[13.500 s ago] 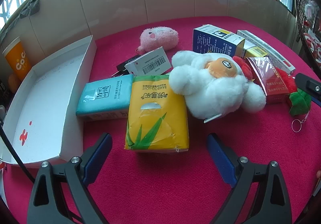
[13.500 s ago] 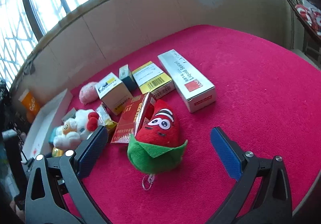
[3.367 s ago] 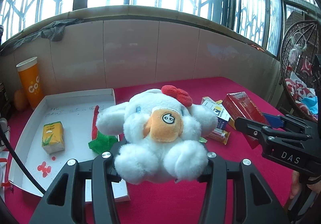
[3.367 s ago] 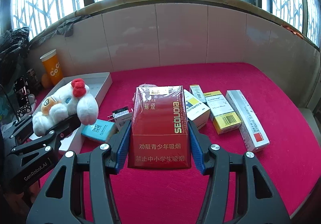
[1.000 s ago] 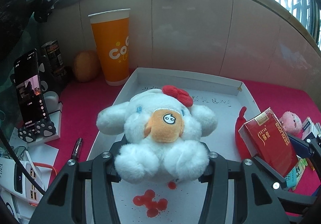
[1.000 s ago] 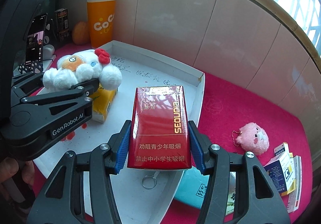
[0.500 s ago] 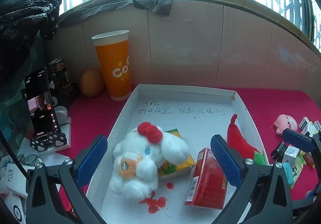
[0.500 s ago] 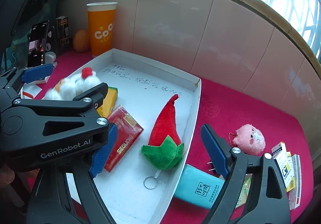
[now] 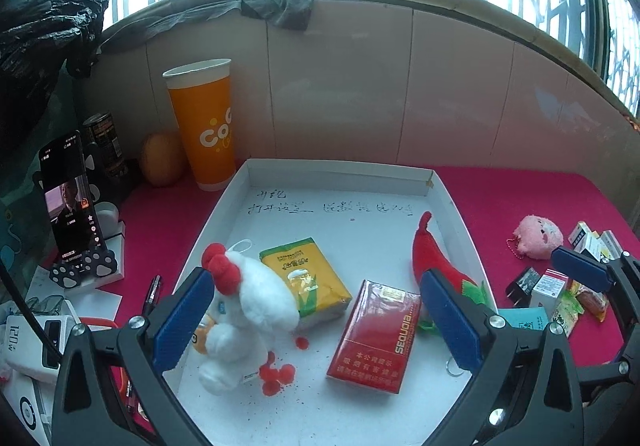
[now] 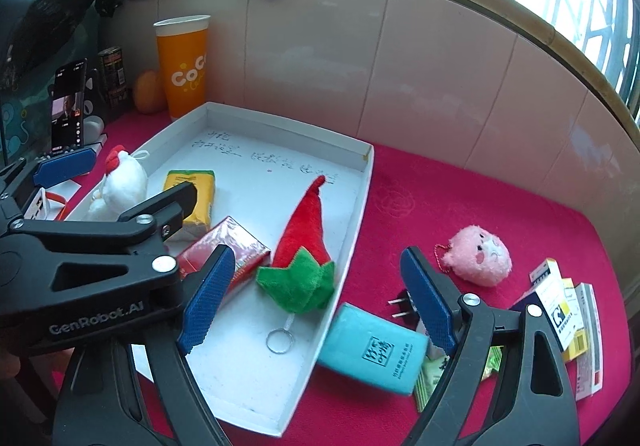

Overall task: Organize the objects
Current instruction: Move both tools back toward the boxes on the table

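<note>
Four things already lie in the shallow white cardboard tray (image 9: 456,206) at the bench's left end: a white plush toy with a red bow (image 9: 252,302) near the tray's left wall, a yellow tissue pack (image 9: 306,276) touching it, a red cigarette carton (image 9: 378,334) toward the near edge, and a red chilli-shaped plush with green leaves (image 10: 304,242) along the right wall, its key ring on the tray floor.

Both pairs of tongs are empty. The left tongs (image 9: 316,318) have just been opening and stand as wide as they go, above the white toy and the carton without touching either. The right tongs (image 10: 316,302) have also just been opening; they gape wide over the tray's right wall, gripping nothing.

Plenty is left, I'd say. A teal tissue pack (image 10: 372,350) leans against the tray's outer wall, with a black plug adapter (image 10: 400,308) and a green sachet (image 10: 430,374) beside it; a pink plush face on a chain (image 10: 480,258) and a heap of small printed boxes (image 10: 568,322) sit toward the bench's right end.

The bench is covered in magenta cloth (image 10: 460,198) and backed by pale tiled panels under barred windows. Past the tray's far left corner stand an orange paper cup (image 9: 202,126), a phone on a stand (image 9: 72,202) and a dark can (image 9: 106,146).
</note>
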Demonstrator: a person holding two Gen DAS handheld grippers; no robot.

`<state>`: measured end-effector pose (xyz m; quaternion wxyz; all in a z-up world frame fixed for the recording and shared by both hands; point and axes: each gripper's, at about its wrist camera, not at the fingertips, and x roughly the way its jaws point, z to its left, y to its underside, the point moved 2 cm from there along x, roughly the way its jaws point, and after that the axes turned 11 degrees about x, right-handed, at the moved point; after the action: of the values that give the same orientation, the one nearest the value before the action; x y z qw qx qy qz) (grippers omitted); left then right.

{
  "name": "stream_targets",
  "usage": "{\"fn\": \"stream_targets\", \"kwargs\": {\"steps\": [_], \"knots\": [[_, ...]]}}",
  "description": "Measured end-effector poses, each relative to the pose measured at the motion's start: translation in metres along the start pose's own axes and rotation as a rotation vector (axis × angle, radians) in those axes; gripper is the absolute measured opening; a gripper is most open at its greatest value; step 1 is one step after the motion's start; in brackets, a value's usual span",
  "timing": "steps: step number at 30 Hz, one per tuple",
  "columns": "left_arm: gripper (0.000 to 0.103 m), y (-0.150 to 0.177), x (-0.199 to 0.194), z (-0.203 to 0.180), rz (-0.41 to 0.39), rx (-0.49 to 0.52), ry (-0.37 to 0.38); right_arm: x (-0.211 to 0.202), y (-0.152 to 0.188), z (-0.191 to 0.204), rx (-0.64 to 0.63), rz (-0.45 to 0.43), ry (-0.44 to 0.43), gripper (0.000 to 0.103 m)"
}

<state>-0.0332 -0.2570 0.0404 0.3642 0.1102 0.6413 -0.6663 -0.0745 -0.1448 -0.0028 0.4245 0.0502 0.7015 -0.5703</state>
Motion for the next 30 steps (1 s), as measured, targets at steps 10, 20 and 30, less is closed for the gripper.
{"fn": "stream_targets", "kwargs": {"steps": [10, 20, 30], "knots": [[0.103, 0.002, -0.014, -0.013, -0.013, 0.003, 0.045, -0.017, 0.009, -0.067, 0.168, -0.018, 0.047, 0.086], [0.103, 0.006, -0.011, -0.074, 0.015, 0.15, 0.156, -0.038, 0.028, -0.179, 0.424, -0.036, 0.145, 0.086], [0.103, 0.012, -0.008, -0.146, 0.062, 0.291, 0.339, -0.055, 0.066, -0.296, 0.62, -0.027, 0.306, 0.086]]}}
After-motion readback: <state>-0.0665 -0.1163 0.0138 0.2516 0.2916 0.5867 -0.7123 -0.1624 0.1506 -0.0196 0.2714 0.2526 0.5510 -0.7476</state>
